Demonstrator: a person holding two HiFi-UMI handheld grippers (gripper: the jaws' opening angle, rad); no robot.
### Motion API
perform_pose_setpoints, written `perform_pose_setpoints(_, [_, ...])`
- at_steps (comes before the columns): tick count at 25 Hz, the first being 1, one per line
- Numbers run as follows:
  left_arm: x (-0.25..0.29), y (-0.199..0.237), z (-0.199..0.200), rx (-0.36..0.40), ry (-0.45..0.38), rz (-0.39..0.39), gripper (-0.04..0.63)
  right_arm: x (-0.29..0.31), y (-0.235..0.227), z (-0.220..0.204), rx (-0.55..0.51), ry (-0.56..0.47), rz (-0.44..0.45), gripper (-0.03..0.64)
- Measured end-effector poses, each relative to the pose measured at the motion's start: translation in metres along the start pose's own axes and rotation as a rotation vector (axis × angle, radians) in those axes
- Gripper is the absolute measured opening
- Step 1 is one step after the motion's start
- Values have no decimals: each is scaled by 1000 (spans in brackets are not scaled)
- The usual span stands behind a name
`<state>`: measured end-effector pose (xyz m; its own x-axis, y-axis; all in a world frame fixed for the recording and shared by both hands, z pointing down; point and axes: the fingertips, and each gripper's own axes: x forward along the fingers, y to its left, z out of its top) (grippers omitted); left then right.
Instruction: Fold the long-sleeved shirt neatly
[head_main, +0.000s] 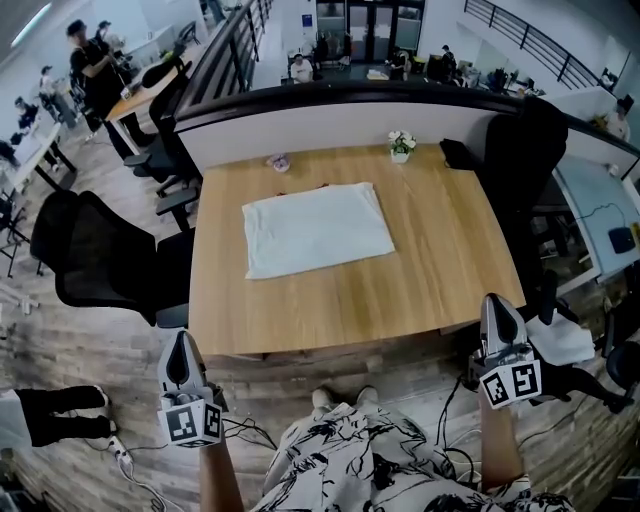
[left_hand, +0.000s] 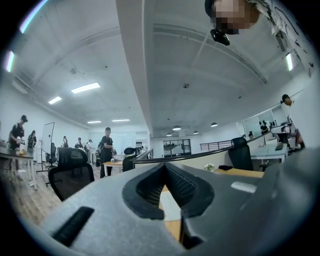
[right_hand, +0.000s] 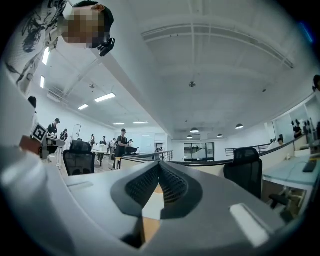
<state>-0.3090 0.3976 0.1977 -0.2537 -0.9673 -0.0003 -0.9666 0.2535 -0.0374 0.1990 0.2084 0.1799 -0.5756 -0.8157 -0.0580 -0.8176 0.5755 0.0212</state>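
Note:
A white shirt (head_main: 318, 228) lies folded into a flat rectangle on the far half of the wooden table (head_main: 440, 270). My left gripper (head_main: 182, 338) hovers off the table's near left corner, jaws shut with nothing between them. Off the near right corner my right gripper (head_main: 493, 300) is likewise shut and holds nothing. Both point level toward the table, well short of the shirt. In the left gripper view the closed jaws (left_hand: 165, 166) frame a sliver of the shirt (left_hand: 170, 205); the right gripper view shows its jaws (right_hand: 159, 164) meeting above the shirt (right_hand: 151, 205).
A small flower pot (head_main: 401, 145), a black object (head_main: 458, 153) and a small item (head_main: 280, 161) sit along the table's far edge. Black office chairs stand at the left (head_main: 95, 255) and at the right (head_main: 525, 150). Cables lie on the floor by my feet.

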Motion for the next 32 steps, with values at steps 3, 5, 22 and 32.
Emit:
perform_pose_setpoints(3, [-6, 1, -3, 0, 7, 33, 2, -4, -10, -5, -8, 4, -5, 11])
perform_pose_setpoints(5, [-6, -1, -6, -3, 12, 45, 2, -5, -16, -8, -3, 0, -13, 11])
perform_pose_setpoints(22, [6, -44, -4, 6, 19, 0, 2, 0, -31, -7, 21, -12, -18, 9])
perform_pose_setpoints(32, [5, -44, -5, 8, 18, 3, 2, 8, -25, -9, 14, -8, 4, 9])
